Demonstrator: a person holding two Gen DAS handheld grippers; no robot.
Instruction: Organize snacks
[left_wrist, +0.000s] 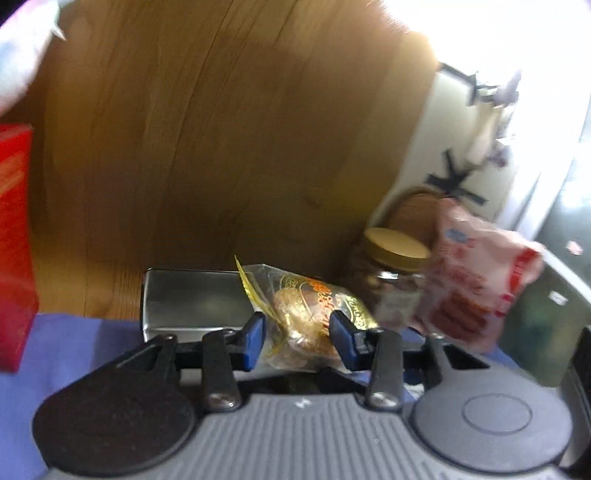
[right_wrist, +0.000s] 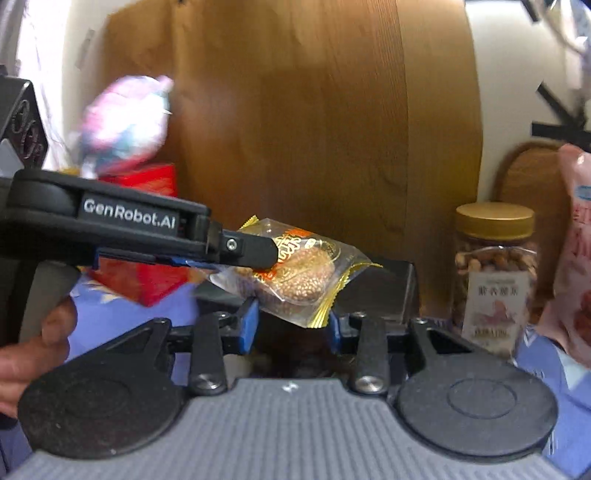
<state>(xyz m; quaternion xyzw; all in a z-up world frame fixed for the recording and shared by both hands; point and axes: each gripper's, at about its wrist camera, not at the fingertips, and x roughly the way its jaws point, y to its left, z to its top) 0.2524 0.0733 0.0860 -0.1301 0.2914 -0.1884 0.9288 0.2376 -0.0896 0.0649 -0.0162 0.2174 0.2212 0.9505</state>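
A clear snack packet with gold trim (left_wrist: 306, 314) holds round sesame cakes. My left gripper (left_wrist: 297, 341) is shut on it, one blue pad on each side, above a silver metal tin (left_wrist: 192, 299). In the right wrist view the same packet (right_wrist: 299, 269) hangs in the air, pinched by the left gripper's black fingers (right_wrist: 251, 251) coming in from the left. My right gripper (right_wrist: 291, 325) is open just below the packet and holds nothing. The dark tin (right_wrist: 384, 291) lies behind it.
A nut jar with a gold lid (right_wrist: 493, 273) stands right of the tin, with a pink snack bag (right_wrist: 576, 258) beside it. A red box (left_wrist: 14, 243) stands at the left, a pastel bag (right_wrist: 125, 122) on it. A wooden panel (right_wrist: 314, 129) is behind. A blue cloth (left_wrist: 74, 354) covers the table.
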